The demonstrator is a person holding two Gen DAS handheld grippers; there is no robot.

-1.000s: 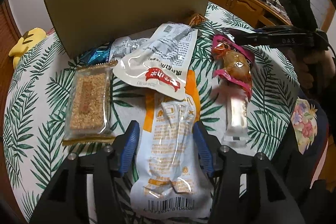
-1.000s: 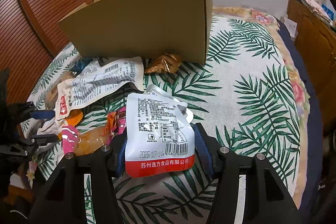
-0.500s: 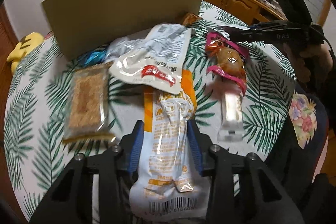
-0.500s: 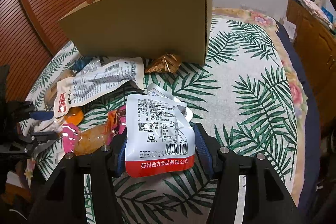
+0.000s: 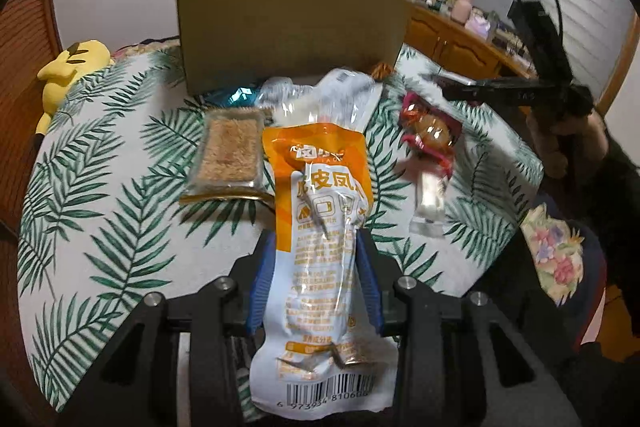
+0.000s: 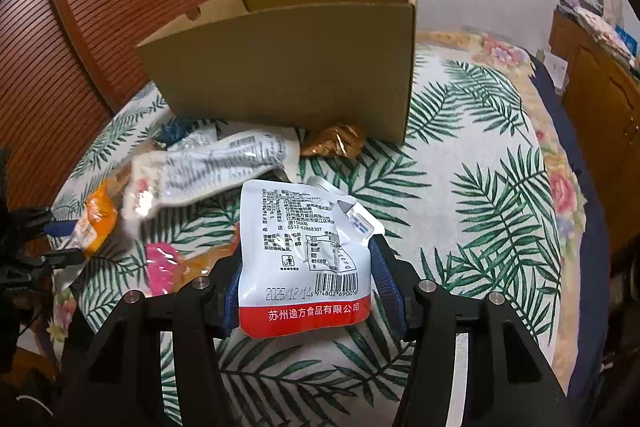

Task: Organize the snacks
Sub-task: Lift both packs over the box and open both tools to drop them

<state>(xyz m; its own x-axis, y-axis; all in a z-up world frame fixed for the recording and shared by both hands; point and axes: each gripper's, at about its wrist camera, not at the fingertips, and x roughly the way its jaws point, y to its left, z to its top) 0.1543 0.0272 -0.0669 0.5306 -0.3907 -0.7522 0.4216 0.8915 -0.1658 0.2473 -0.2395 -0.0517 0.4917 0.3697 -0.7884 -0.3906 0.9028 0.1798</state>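
My left gripper [image 5: 316, 247] is shut on a long orange-and-white snack packet [image 5: 316, 163], which it holds up off the leaf-print cover with its orange top end pointing at the open cardboard box [image 5: 288, 27]. My right gripper [image 6: 306, 255] is shut on a white pouch with a red bottom band [image 6: 304, 247], held above the cover in front of the same box [image 6: 288, 67]. In the right wrist view the orange packet [image 6: 96, 219] shows at the far left.
On the cover lie a sesame bar [image 5: 230, 151], a white printed packet [image 6: 216, 167], a pink-wrapped snack [image 5: 430, 135] and a gold-wrapped one [image 6: 332, 145] by the box. A yellow plush toy [image 5: 68, 67] sits far left. A wooden cabinet [image 5: 460, 43] stands behind.
The left jaws closed on the orange packet and lifted it, pulling it out from under the white printed packet. The right gripper and its pouch stayed put.
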